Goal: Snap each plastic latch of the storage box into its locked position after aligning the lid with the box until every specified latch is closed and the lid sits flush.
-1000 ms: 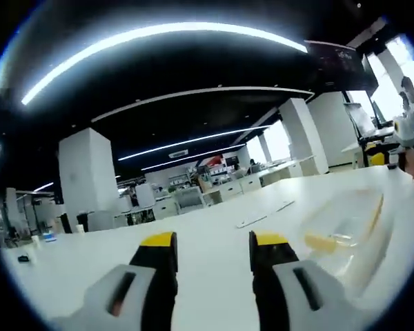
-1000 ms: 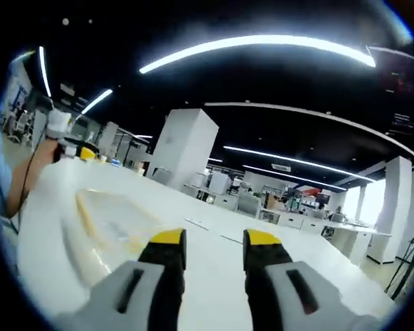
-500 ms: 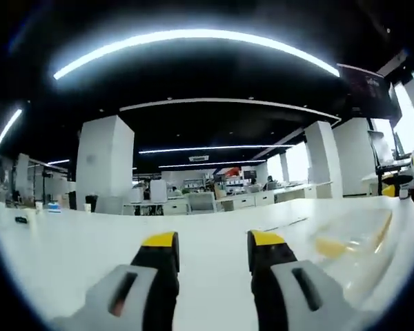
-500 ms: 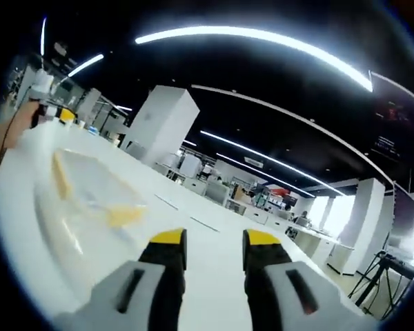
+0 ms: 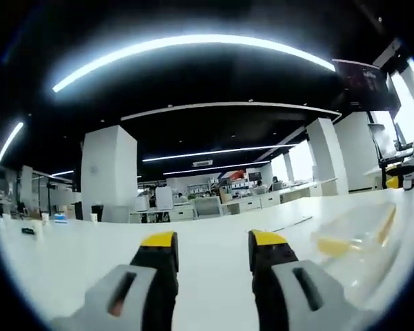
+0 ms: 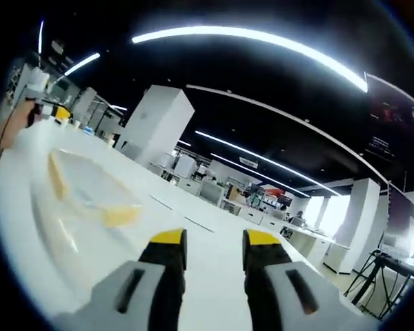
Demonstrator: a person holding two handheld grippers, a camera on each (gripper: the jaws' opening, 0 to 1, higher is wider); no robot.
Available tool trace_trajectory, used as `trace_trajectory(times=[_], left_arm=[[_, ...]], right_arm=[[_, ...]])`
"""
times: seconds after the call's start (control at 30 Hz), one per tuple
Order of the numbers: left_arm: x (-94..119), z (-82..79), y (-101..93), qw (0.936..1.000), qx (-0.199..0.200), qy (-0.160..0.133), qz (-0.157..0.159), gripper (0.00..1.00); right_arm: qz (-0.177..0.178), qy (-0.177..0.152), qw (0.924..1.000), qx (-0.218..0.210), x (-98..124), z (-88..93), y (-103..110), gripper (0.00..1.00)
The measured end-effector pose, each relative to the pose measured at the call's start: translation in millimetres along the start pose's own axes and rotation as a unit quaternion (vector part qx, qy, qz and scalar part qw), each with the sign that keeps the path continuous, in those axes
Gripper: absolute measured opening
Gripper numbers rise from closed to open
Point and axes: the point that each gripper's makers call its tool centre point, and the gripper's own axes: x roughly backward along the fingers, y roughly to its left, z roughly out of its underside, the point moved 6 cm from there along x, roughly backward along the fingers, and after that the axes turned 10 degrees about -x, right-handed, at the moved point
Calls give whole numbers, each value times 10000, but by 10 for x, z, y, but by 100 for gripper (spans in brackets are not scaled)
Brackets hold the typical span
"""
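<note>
Your left claw [image 5: 212, 249] sits part open, holding nothing, low over the white worktop [image 5: 83, 255]. Your right claw [image 6: 212, 247] is the same: jaws apart, empty. The clear plastic storage box with yellow latches [image 5: 355, 238] lies flat between them, well clear of both. No latch is touched yet, so the whole closing job looks left; whether the lid sits flush, you can't tell. The left gripper view catches a yellow latch [image 5: 333, 246] near its end; the right gripper view shows the box's long side [image 6: 90, 196] and a hand [image 6: 14, 127] at the worktop's far edge.
</note>
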Motion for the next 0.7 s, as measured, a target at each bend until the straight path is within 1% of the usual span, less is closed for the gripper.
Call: trace_trajectory(times=[0.17, 0.37, 0.5, 0.7], left_arm=[[13, 1, -4, 10000, -32, -13, -14, 41], [16, 29, 15, 10000, -19, 54, -57, 41], [21, 31, 23, 9999, -8, 47, -91, 41], [15, 28, -11, 10000, -32, 45, -19, 41]], right_arm=[[20, 41, 10000, 2, 10, 9, -2, 31], [19, -35, 10000, 40, 28, -11, 8, 31], [-6, -3, 10000, 31, 19, 0, 11, 31], [24, 21, 10000, 69, 23, 4, 11, 31]])
